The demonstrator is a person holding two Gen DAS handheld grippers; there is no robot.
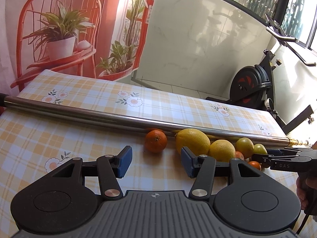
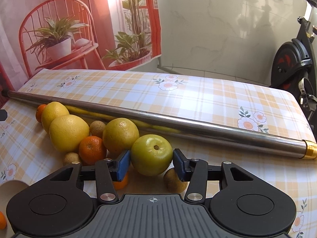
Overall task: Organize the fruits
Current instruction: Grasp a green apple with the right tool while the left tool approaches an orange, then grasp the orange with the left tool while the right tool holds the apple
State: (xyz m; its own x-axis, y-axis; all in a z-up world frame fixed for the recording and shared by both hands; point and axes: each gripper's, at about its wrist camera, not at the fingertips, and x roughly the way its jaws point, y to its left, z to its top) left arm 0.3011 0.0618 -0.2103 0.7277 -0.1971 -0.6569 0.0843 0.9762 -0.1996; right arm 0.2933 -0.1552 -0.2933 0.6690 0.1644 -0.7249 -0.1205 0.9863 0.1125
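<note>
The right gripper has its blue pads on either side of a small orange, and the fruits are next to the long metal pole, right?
Not quite. In the right wrist view, the right gripper has its blue pads on either side of a green apple, not an orange. The small orange sits to the apple's left, outside the pads. The rest is right: the fruits lie beside the long metal pole.

A small orange (image 2: 121,181) lies mostly hidden behind the right claw's (image 2: 151,165) left pad, and a brown fruit (image 2: 174,180) partly behind the other. The rod (image 1: 118,115) runs off the left edge in the left wrist view – a bowl (image 2: 10,188) is cut by the right wrist view's edge.
</note>
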